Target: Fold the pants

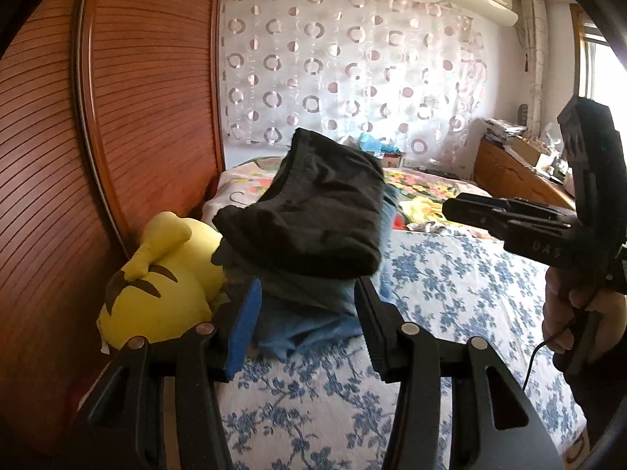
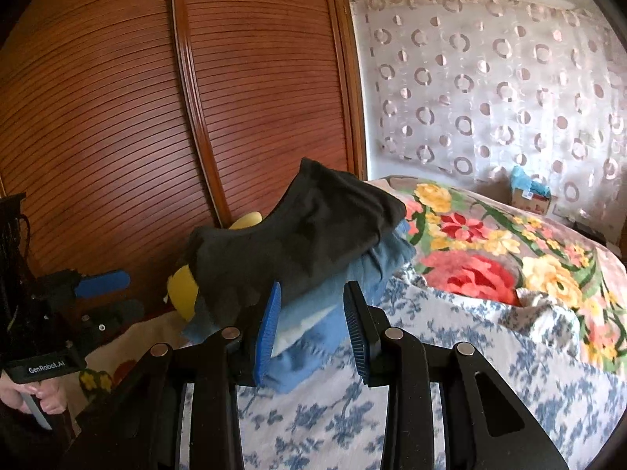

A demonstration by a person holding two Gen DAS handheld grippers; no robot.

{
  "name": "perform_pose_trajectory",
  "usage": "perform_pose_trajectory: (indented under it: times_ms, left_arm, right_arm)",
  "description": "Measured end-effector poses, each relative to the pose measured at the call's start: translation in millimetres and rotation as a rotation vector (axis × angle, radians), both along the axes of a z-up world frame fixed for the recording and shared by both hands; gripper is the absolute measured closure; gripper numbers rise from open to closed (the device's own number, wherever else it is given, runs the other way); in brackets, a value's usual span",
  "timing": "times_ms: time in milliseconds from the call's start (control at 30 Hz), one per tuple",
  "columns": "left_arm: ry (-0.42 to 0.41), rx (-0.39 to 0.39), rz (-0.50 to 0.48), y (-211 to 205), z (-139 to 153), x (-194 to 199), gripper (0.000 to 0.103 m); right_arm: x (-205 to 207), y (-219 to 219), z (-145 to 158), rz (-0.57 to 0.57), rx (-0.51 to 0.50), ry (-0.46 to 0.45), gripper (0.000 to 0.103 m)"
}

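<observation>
On the bed (image 1: 450, 293), folded black pants (image 1: 313, 211) sit atop a blue stack, both left gripper (image 1: 309, 325) and right gripper (image 2: 313, 325) apart, empty; folding looks finished.

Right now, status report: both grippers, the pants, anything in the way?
Left gripper and right gripper open, empty. Dark pants folded atop blue garment on bed. Yellow plush toy beside the stack.

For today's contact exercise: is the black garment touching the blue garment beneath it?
Touching. In the right wrist view the black garment lies directly on the blue garment, no gap showing; the left wrist view shows the same stack.
</observation>
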State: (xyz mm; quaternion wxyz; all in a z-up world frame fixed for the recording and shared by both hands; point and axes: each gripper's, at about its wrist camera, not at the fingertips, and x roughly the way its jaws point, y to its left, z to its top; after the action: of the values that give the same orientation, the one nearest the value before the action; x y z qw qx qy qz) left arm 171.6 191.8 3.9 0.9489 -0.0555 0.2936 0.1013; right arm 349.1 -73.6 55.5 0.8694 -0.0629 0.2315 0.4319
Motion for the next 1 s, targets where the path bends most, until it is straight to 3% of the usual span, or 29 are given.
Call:
perform_pose_trajectory:
  times_ms: [33, 100, 200, 333, 467, 633, 1000]
  left_arm:
    - [-0.001, -0.002, -0.005, -1, 1, -3, 0.048]
    - [-0.010, -0.006, -0.017, -3, 2, -9, 0.033]
    - [-0.029, -0.022, -0.035, -7, 5, -21, 0.022]
    - [-0.038, -0.033, -0.063, -12, 11, -34, 0.010]
    - [-0.063, 0.010, -0.064, -22, 18, -49, 0.003]
    - [-0.091, -0.003, -0.077, -25, 28, -64, 0.001]
    - [-0.148, -0.012, -0.074, -30, 34, -76, 0.001]
  right_arm:
    - [-3, -2, 1, -0.008, -0.001, -0.001, 0.068]
    - [-11, -6, 2, -0.027, -0.007, -0.008, 0.068]
    - [-26, -11, 4, -0.043, 0.000, -0.010, 0.058]
    - [-44, -20, 4, -0.059, 0.004, -0.017, 0.047]
    - [-63, -27, 9, -0.065, 0.019, -0.029, 0.035]
    - [-81, -36, 12, -0.108, 0.028, -0.044, 0.027]
    - [-122, -55, 13, -0.178, 0.027, -0.070, 0.025]
